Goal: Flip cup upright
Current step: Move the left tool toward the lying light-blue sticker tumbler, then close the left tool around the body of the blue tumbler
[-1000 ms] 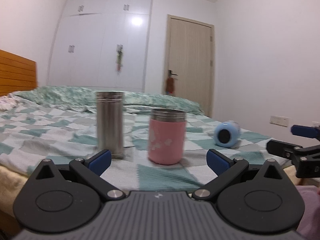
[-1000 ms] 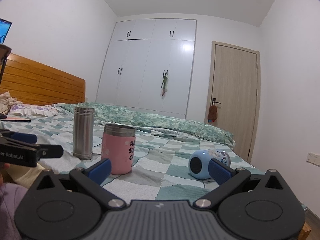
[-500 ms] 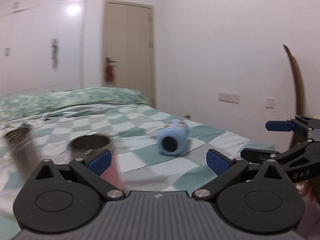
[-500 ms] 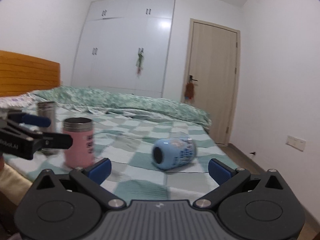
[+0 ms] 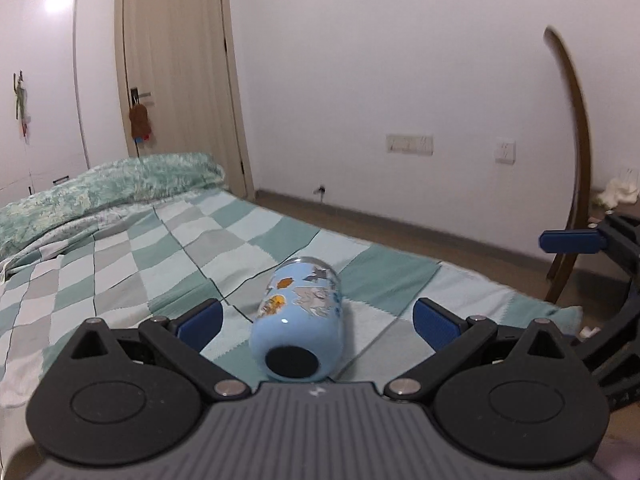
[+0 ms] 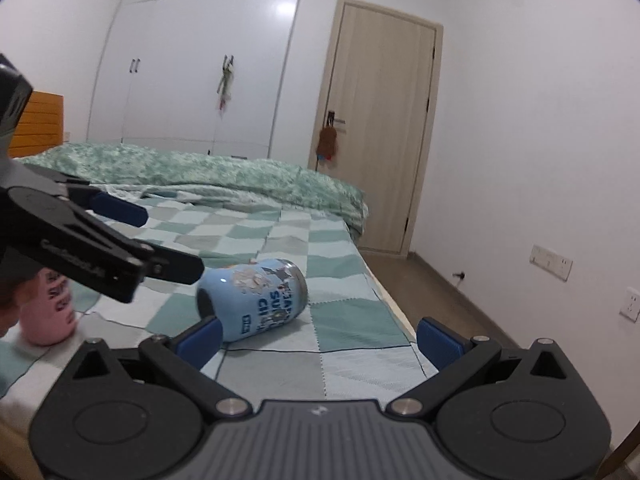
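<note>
A light blue cup (image 5: 300, 320) with cartoon prints lies on its side on the checked bedspread (image 5: 160, 264), its dark base toward me. My left gripper (image 5: 318, 320) is open, and the cup lies between its blue fingertips, close in front of the gripper body. In the right wrist view the same cup (image 6: 256, 300) lies ahead and to the left. My right gripper (image 6: 320, 338) is open and empty; its left fingertip (image 6: 200, 340) is just in front of the cup. The left gripper (image 6: 120, 236) reaches in from the left above the cup.
A pink cup (image 6: 48, 312) stands upright at the left, partly hidden by the left gripper. The bed's right edge (image 6: 384, 292) drops to the floor close to the blue cup. A folded green duvet (image 6: 200, 172) lies at the back. A chair back (image 5: 576, 152) stands at the right.
The left gripper has swung right, away from the steel and pink cups, and closed in until the blue cup sits between its fingers. The right gripper has also moved nearer the blue cup.
</note>
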The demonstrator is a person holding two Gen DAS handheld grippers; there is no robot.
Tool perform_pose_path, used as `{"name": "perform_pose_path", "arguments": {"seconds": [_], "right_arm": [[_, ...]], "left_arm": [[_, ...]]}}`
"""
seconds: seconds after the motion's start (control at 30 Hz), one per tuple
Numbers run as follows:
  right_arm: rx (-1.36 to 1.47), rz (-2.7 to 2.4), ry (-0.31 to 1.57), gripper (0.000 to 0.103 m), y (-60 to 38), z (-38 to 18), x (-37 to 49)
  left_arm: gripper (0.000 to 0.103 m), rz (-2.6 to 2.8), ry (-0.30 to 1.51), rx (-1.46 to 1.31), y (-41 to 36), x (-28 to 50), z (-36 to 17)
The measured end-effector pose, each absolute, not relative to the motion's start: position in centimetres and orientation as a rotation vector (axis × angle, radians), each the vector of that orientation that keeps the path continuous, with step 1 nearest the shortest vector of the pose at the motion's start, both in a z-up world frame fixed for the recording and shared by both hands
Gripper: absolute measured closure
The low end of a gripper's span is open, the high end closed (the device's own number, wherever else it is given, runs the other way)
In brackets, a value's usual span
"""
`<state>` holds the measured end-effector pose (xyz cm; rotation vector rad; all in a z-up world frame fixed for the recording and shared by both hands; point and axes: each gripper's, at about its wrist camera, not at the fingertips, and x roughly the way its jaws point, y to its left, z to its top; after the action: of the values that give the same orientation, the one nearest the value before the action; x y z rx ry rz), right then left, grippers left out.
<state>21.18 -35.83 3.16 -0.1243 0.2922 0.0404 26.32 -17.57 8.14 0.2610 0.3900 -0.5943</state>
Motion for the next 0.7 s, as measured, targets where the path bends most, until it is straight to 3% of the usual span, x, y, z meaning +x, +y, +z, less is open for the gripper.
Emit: {"name": "perform_pose_path", "arguments": {"seconds": [0.7], "right_arm": [[-0.087, 0.000, 0.424, 0.000, -35.0, 0.9, 31.1]], "left_arm": [[0.000, -0.801, 0.672, 0.332, -18.0, 40.1, 5.7]]}}
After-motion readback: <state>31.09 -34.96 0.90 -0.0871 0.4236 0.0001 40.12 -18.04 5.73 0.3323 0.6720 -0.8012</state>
